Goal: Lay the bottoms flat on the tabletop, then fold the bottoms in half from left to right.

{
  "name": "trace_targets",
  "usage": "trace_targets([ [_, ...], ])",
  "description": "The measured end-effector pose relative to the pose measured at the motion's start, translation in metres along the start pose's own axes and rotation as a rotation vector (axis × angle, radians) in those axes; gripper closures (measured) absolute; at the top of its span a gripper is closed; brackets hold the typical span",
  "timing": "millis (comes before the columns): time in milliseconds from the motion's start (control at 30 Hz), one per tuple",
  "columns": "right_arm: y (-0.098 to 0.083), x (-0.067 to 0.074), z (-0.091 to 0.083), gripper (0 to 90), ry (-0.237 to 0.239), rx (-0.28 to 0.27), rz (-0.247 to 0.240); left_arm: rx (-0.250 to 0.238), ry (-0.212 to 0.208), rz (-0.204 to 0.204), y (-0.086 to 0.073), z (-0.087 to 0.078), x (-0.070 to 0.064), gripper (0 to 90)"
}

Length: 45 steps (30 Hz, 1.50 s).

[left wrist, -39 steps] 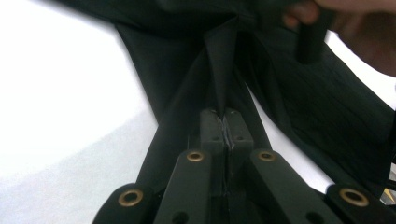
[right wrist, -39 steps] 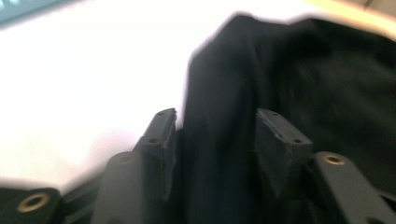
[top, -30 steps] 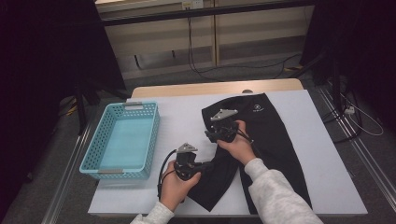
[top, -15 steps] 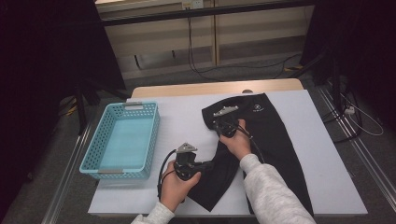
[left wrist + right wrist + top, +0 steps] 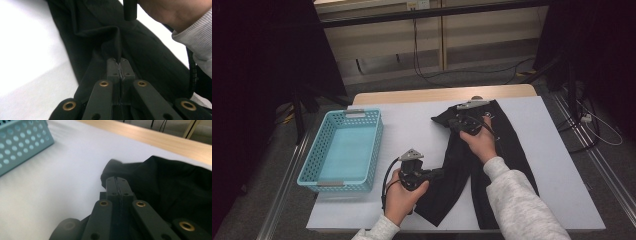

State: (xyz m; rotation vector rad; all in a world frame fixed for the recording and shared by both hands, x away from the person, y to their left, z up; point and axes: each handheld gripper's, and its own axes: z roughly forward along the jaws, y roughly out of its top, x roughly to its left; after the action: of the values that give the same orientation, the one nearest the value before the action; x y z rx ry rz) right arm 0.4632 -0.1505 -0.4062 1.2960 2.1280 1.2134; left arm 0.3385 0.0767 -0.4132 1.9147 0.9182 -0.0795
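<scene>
The black garment [image 5: 482,165] lay on the white bench [image 5: 412,125], to the right of the empty turquoise basket [image 5: 343,150] and well apart from it. The left claw [image 5: 119,65] was clamped on a pinch of the cloth along its near left edge, with a fold rising from between the closed jaws. The right claw [image 5: 117,183] had just been closing: a second earlier it sat over the middle of the garment with its jaws partly open, and now they were pressed together on the cloth at the far left corner, near the wooden back edge of the bench. In the high view the right hand [image 5: 479,142] had also travelled toward that far edge and lifted the corner slightly, so a bunched flap stood off the surface. With both edges gripped, the person seemed ready to fold the garment, probably for the basket.
</scene>
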Motion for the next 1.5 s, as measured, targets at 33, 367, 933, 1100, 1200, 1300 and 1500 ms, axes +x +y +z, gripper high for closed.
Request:
trace_targets([
  [33,0.001,-0.002,-0.002,90.0,0.003,-0.004,0.010,-0.005,-0.009,-0.004,0.001,0.001,-0.001,89.3],
  [367,0.003,-0.024,-0.029,90.0,-0.035,-0.037,0.030,-0.021,-0.088,0.000,0.016,0.010,-0.016,89.3],
  [933,-0.020,-0.124,-0.116,64.1,-0.309,-0.124,0.189,-0.001,-0.145,0.179,0.046,0.044,-0.038,39.7],
  [1100,-0.048,-0.100,-0.107,47.3,-0.230,-0.044,0.102,0.056,-0.053,0.189,0.036,0.034,-0.001,25.3],
  [1200,-0.065,-0.083,-0.105,38.7,-0.204,0.004,0.061,0.068,-0.013,0.205,0.029,0.026,0.015,22.8],
  [1300,-0.086,-0.063,-0.111,31.9,-0.170,0.023,0.036,0.065,0.009,0.195,0.023,0.018,0.031,20.3],
  [1500,-0.108,-0.049,-0.118,29.4,-0.141,0.021,0.076,0.073,0.047,0.203,0.016,0.004,0.058,17.3],
])
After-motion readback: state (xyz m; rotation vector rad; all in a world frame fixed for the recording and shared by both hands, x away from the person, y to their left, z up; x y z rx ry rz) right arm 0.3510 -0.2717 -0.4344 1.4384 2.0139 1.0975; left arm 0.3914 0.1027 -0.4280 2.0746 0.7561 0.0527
